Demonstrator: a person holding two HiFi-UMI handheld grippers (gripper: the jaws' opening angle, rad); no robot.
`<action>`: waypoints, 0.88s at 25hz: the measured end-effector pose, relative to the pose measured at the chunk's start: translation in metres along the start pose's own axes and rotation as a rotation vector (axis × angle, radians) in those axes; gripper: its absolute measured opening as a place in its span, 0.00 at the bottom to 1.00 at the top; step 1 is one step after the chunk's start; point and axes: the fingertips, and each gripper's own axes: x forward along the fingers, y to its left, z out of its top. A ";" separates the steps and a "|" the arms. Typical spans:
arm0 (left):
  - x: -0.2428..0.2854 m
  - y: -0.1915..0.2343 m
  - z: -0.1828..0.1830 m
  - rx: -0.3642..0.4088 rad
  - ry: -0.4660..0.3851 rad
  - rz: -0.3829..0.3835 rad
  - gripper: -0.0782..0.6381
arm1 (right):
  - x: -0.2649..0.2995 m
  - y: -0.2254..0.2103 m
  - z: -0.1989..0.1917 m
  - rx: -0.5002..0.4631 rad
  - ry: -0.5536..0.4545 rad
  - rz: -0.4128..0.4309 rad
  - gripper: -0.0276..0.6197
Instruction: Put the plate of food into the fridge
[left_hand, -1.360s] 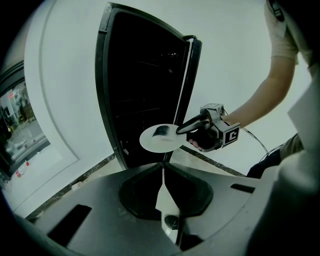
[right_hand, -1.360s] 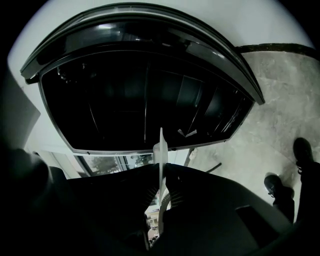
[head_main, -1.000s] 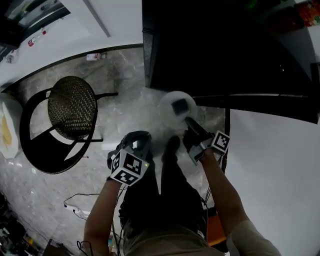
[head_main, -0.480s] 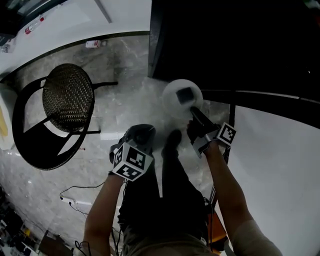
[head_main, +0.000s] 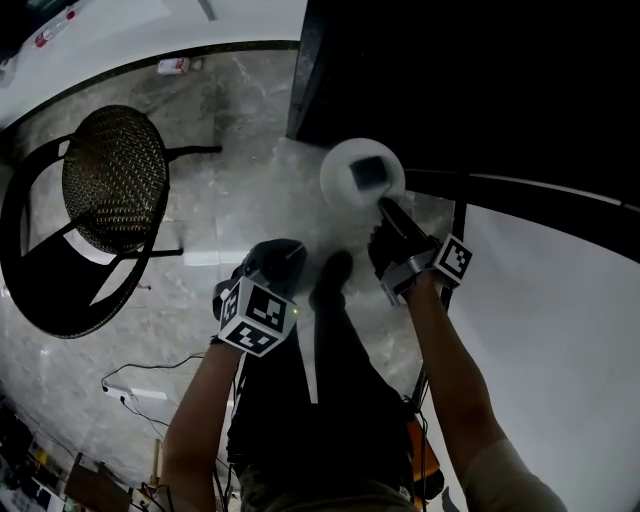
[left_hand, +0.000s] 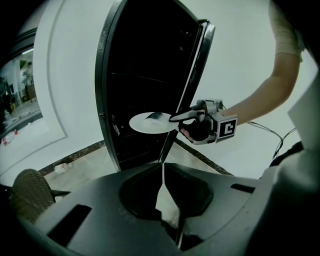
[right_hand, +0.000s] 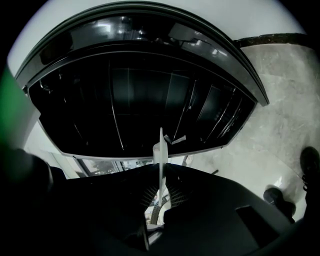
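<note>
A white plate (head_main: 345, 190) with a grey square of food (head_main: 368, 170) hangs level in front of the dark open fridge (head_main: 460, 80). My right gripper (head_main: 384, 206) is shut on the plate's near rim. The right gripper view shows that plate (right_hand: 160, 150) edge-on between the jaws, with the fridge's dark shelves (right_hand: 140, 100) ahead. From the left gripper view the plate (left_hand: 147, 123) and right gripper (left_hand: 186, 118) sit just before the fridge's opening (left_hand: 145, 75), beside its open door (left_hand: 199, 75). My left gripper (head_main: 283, 258) is shut and empty, lower left of the plate.
A black chair with a woven seat (head_main: 115, 180) stands on the marble floor to the left. A cable and power strip (head_main: 130, 388) lie on the floor near my left arm. A small bottle (head_main: 172, 66) lies by the wall. A white panel (head_main: 550, 310) fills the right.
The plate in my right gripper has moved up the head view, closer to the fridge's opening. The chair has slid left in view as I stepped forward. Both grippers stay shut.
</note>
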 end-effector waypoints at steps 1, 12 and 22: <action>0.002 -0.001 -0.002 -0.002 0.002 -0.001 0.13 | -0.001 -0.003 0.000 0.006 -0.002 0.001 0.10; 0.020 -0.004 -0.011 -0.056 0.003 -0.030 0.13 | 0.003 -0.031 0.009 0.050 -0.061 0.028 0.10; 0.042 -0.004 -0.018 -0.032 0.038 -0.054 0.13 | 0.016 -0.059 0.028 0.061 -0.101 0.014 0.10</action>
